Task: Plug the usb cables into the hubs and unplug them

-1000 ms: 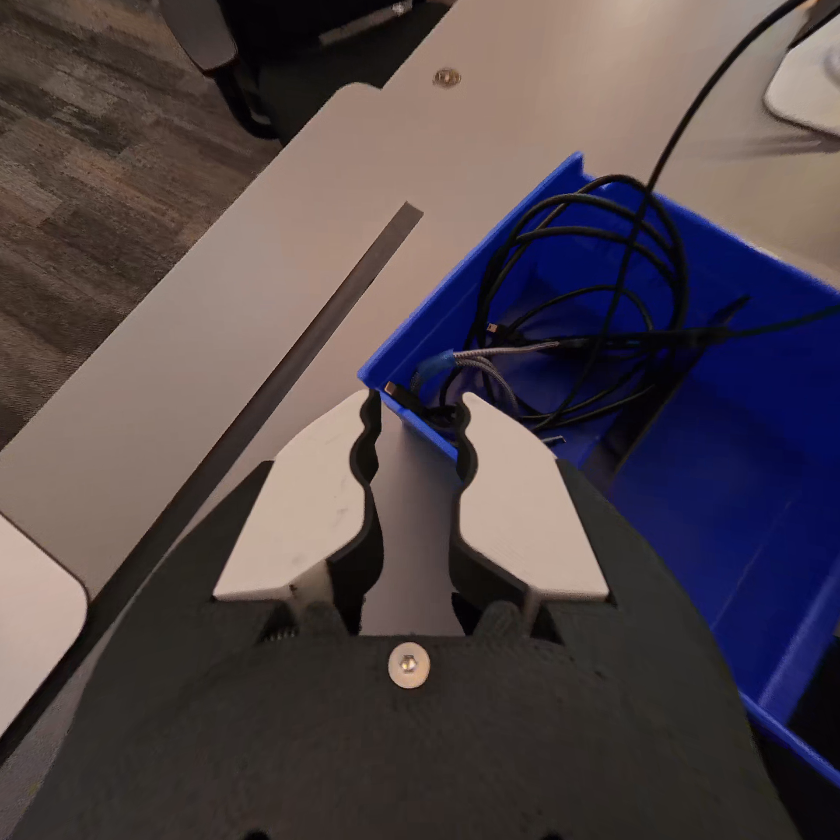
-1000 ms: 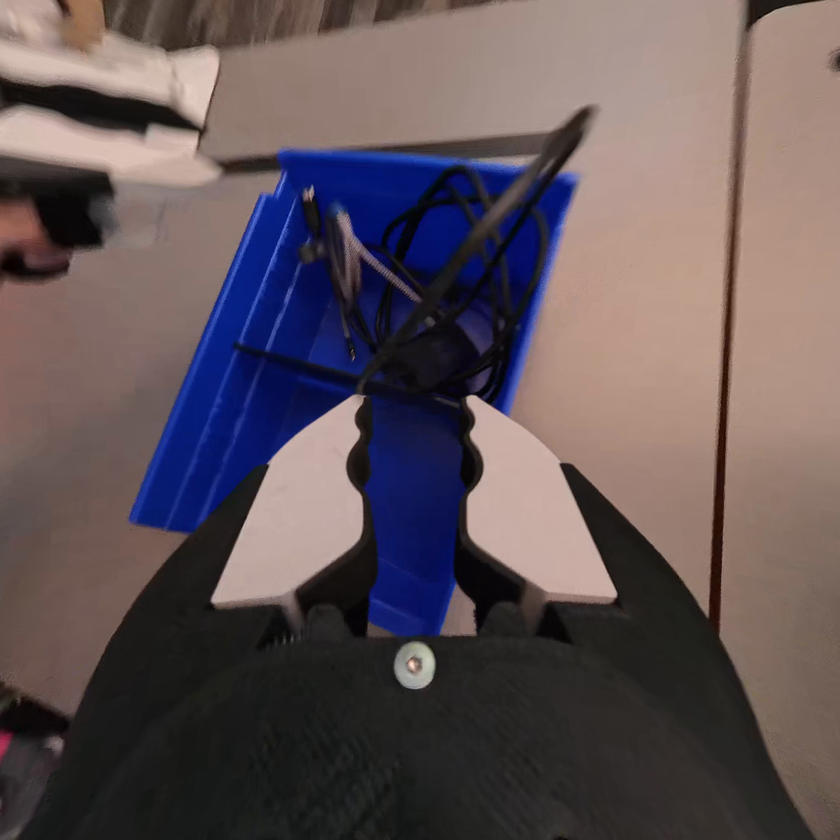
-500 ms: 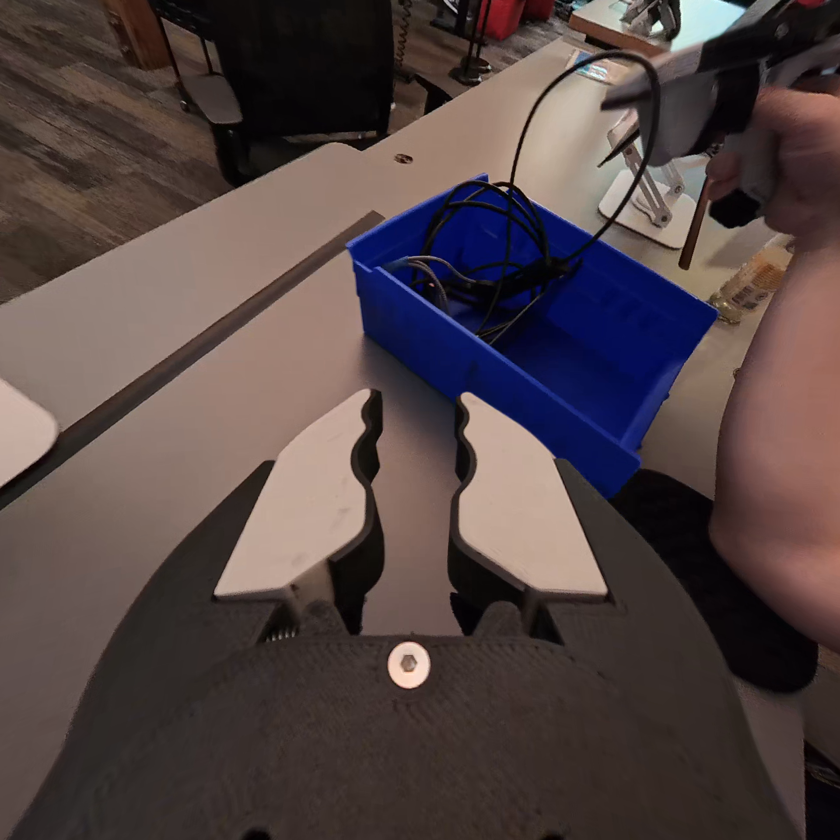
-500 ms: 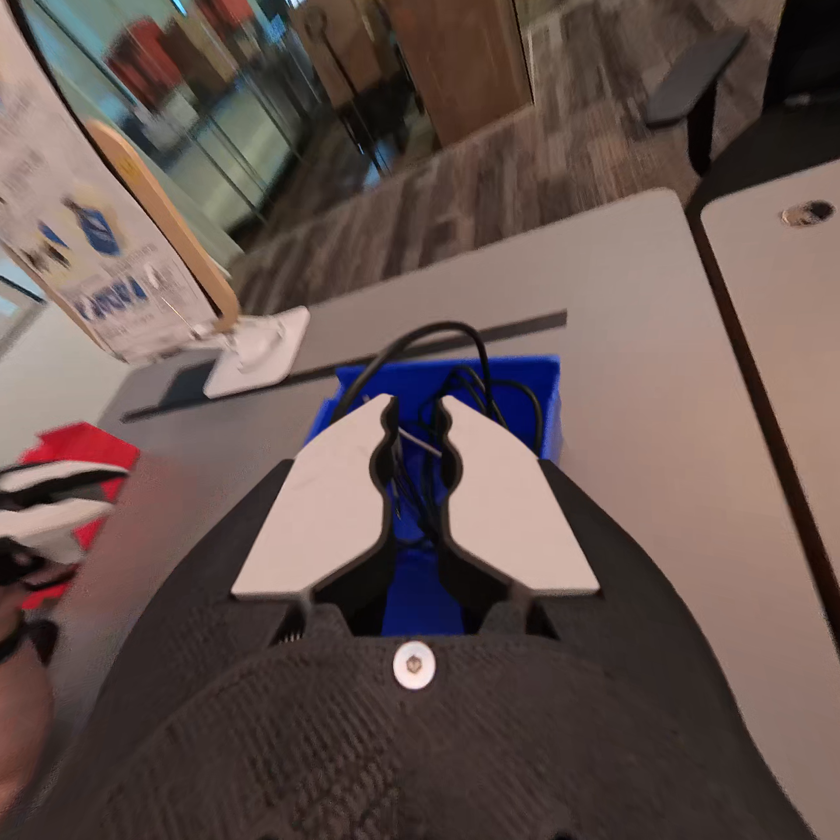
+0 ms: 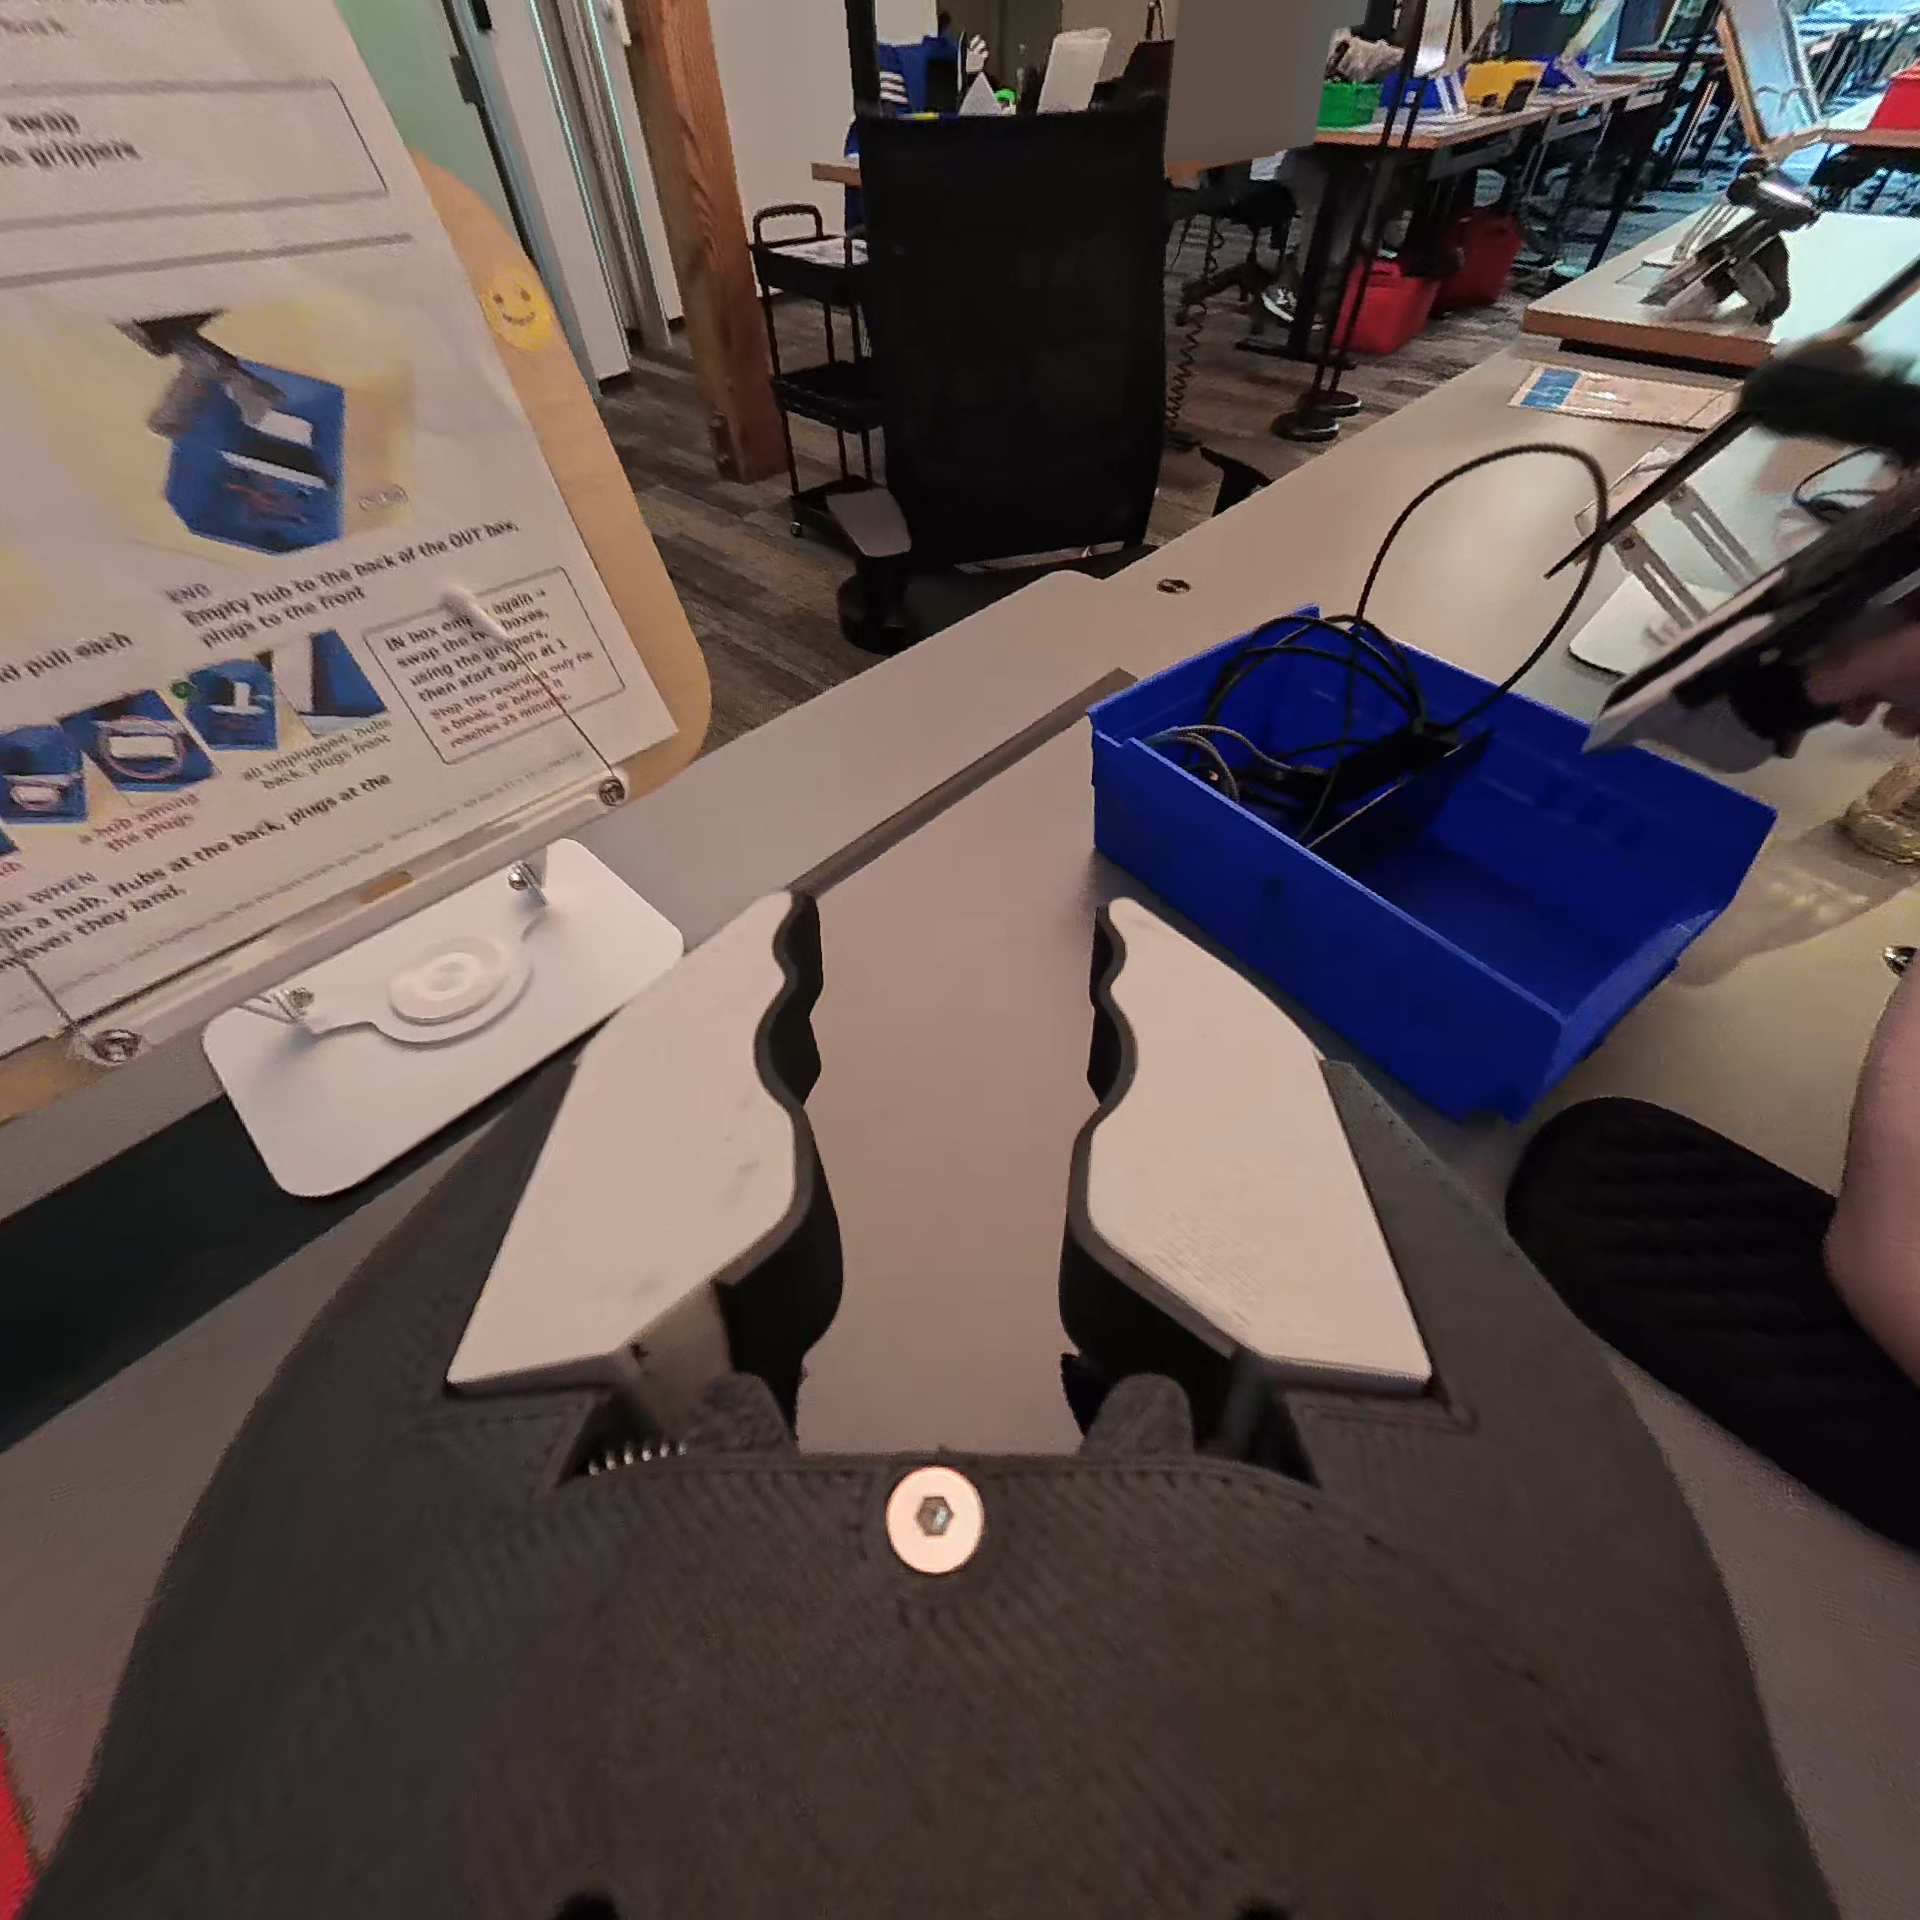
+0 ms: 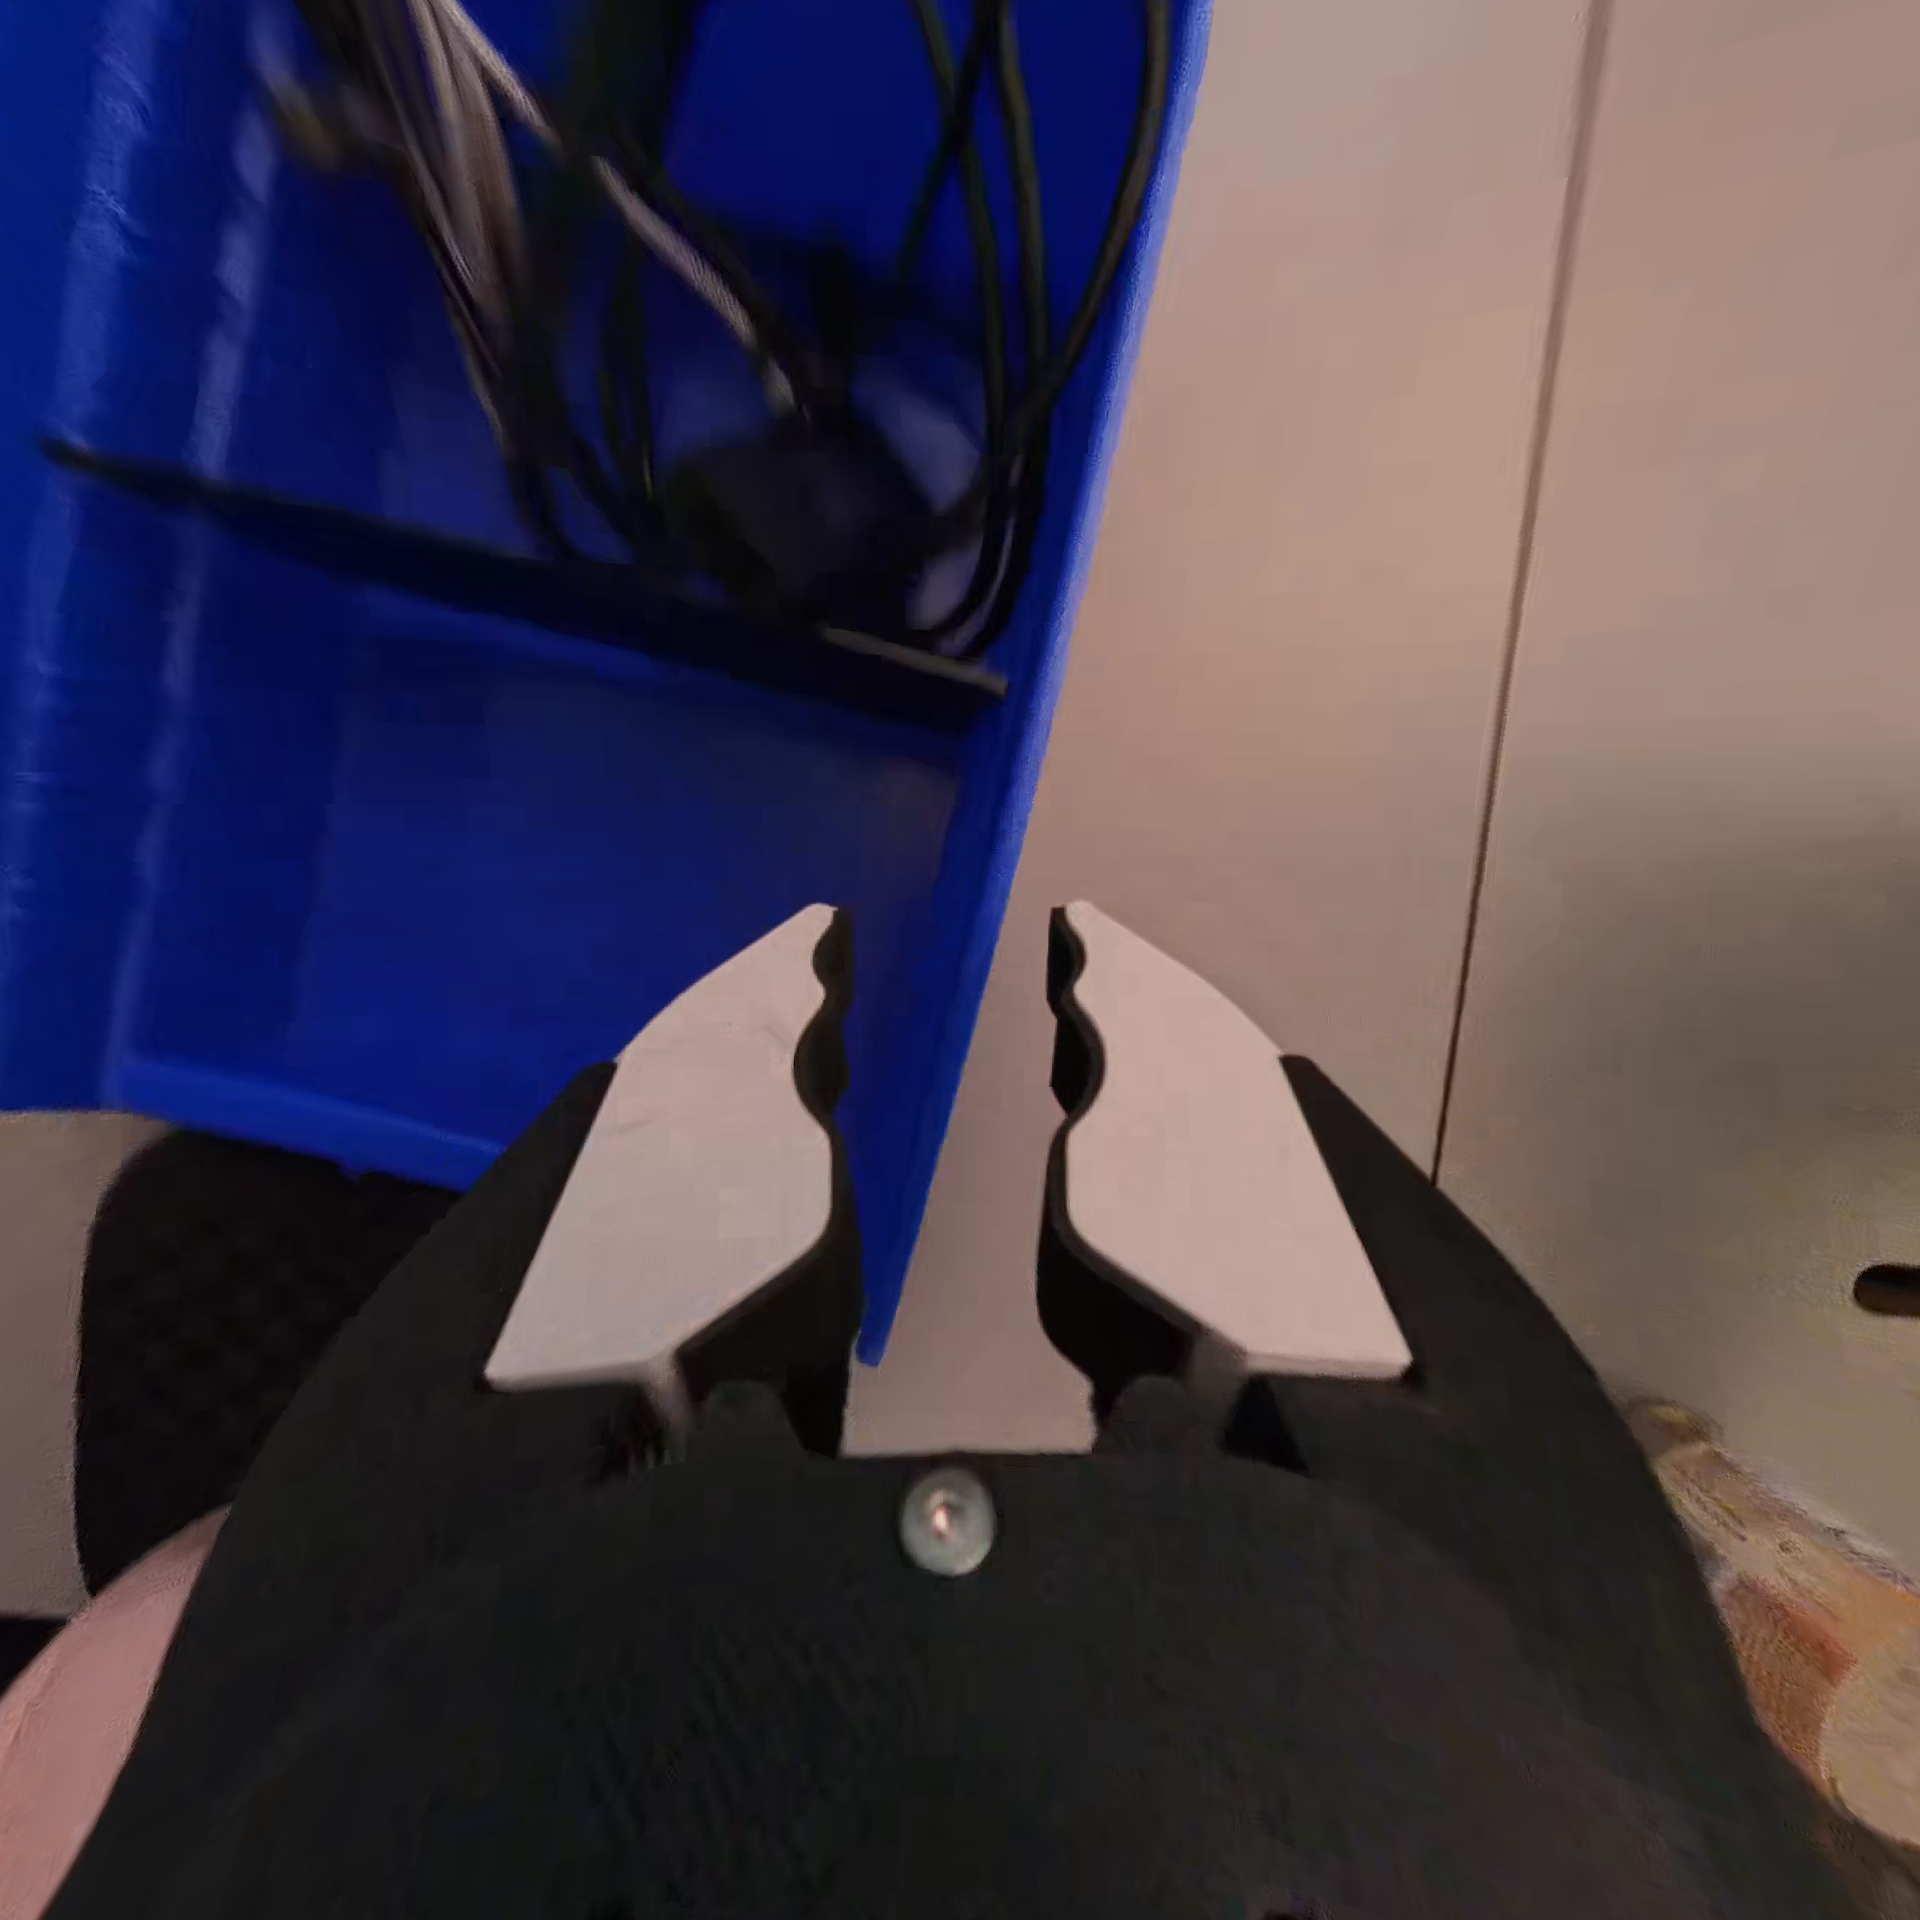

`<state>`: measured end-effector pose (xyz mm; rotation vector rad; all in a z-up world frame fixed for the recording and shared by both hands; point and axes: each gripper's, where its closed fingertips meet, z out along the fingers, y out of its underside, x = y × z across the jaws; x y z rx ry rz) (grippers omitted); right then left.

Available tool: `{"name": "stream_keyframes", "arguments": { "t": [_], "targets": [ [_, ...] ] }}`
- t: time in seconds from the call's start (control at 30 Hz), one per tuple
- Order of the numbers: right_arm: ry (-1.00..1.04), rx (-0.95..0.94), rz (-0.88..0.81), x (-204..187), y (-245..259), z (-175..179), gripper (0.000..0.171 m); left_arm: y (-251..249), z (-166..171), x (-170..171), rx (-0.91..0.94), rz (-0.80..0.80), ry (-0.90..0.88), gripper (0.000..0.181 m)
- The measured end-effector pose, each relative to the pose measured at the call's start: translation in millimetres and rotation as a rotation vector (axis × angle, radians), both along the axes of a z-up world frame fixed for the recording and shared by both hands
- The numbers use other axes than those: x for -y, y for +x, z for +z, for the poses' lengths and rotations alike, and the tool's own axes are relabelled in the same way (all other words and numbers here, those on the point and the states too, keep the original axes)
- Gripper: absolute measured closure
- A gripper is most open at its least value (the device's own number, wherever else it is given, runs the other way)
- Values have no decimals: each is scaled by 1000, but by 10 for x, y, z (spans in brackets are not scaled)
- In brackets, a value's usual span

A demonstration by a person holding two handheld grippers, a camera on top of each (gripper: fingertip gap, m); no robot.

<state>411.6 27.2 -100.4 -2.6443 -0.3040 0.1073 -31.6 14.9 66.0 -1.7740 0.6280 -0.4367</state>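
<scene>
A blue bin (image 5: 1455, 997) stands on the grey table, split by a black divider (image 6: 499, 556). Its far compartment holds a tangle of black and braided USB cables (image 5: 1309, 707) around a blurred dark block (image 6: 790, 499), perhaps a hub. One cable loop (image 5: 1496, 462) arcs above the bin. My left gripper (image 5: 951, 925) is open and empty over bare table, left of the bin and short of it. My right gripper (image 6: 945, 925) is open and empty, its fingers straddling the bin's right wall (image 6: 1039, 727) from above; it also shows blurred in the left wrist view (image 5: 1756, 665).
An instruction sheet on a wooden stand (image 5: 312, 520) with a white base plate (image 5: 436, 1018) stands left of my left gripper. A black pad (image 5: 1683, 1247) and a person's arm (image 5: 1881, 1164) lie at the near right. A dark seam (image 5: 935, 810) runs across the table. Spacing between my two grippers at the tips: around 50 cm.
My left gripper has drawn back from the bin, tilted up and opened wider. My right gripper has opened, swung down over the bin's right wall, and no cable lies between its fingers.
</scene>
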Motion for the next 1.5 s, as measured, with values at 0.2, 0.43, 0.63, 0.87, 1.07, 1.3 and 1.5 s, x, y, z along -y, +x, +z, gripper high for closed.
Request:
{"name": "stream_keyframes", "arguments": {
  "t": [0.2,0.43,0.63,0.87,1.07,1.3,1.5],
  "targets": [
    [-141,-7,6,-92,28,-384,155,-314,81,-38,-51,110,42,132],
    [-105,-37,31,-339,-35,-393,164,-890,438,147,39,277,148,135],
    [-76,-37,107,-508,-258,-386,164,-1301,690,422,160,370,234,140],
    [-105,27,206,-525,-560,-386,162,-1630,631,539,152,490,197,132],
    [-78,2,129,-569,-530,-303,140,-2113,728,1083,93,774,225,119],
    [45,-19,24,-647,-363,-66,126,-3300,156,1366,-178,1084,-22,110],
    [109,-1,32,-688,-391,54,126,-4471,-837,902,-143,933,-332,113]
  ]
}}
